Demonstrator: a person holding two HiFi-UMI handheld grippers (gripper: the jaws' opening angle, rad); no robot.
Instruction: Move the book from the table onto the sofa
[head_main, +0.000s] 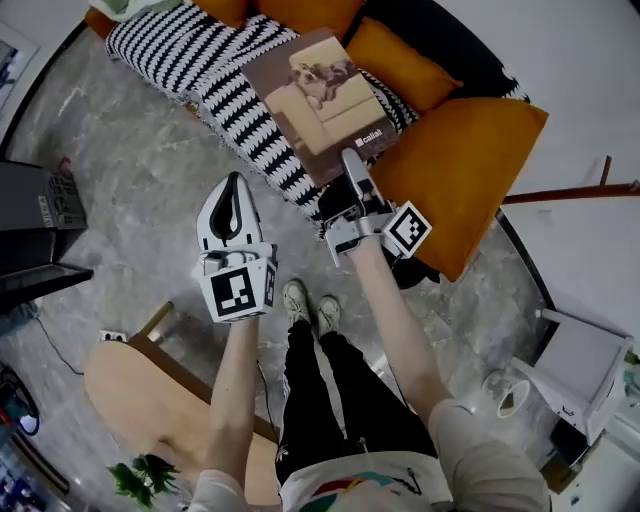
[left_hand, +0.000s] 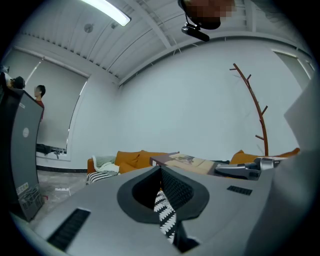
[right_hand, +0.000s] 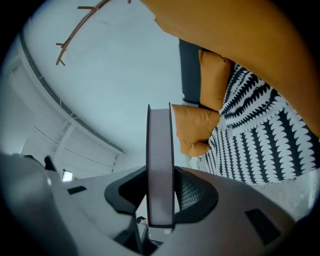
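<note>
Book (head_main: 322, 100): being held by its near edge, cover up, above the striped blanket (head_main: 190, 50) that is covering the seat of the sofa (head_main: 470, 160); whether its far end is touching the blanket cannot be told.
Right gripper (head_main: 353, 165): its jaws are clamping the book's near edge; in the right gripper view that edge (right_hand: 160, 170) is standing upright between them.
Left gripper (head_main: 232, 200): its jaws are lying together with nothing between them; it is hanging beside the right gripper, apart from the book.
Tabletop (head_main: 130, 395): the wooden one is lying at the person's left side, well apart from the book and bearing nothing that shows.
Step in hand: judged to be the placing; the book is already hanging over the sofa, so the carry is nearly complete, but it is not yet resting free.
Next move: judged to be calling for lowering the book flat onto the blanket, clear of the orange cushion (head_main: 400, 60), then parting the right jaws and drawing them straight back off the edge so that the book is not dragged toward the seat's front.
</note>
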